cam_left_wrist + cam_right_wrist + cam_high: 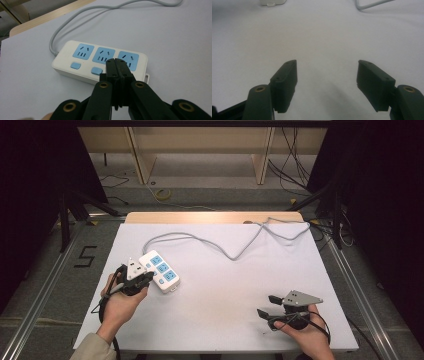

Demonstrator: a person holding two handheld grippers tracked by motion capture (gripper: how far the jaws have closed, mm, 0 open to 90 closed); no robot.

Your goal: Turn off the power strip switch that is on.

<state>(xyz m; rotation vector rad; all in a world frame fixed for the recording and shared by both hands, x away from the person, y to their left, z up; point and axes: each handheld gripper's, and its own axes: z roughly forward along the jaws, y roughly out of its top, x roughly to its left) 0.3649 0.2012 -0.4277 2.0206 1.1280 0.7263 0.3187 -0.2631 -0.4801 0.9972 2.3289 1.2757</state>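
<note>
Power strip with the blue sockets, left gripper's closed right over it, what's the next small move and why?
Probably ease the left gripper down onto the blue switch button just below its tips. Its jaws are shut with nothing between them, which suits pressing rather than grasping, and they hover over the power strip by the middle socket. The right gripper stands open, far off on the bare table.

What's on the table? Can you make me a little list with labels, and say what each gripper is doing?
surface: white table
main thing: white power strip with three blue sockets, lying flat
cord: grey cable snaking to the table's far edge
left gripper: shut, empty, tips just over the power strip's buttons
right gripper: open, empty, over bare table, apart from the strip
</note>
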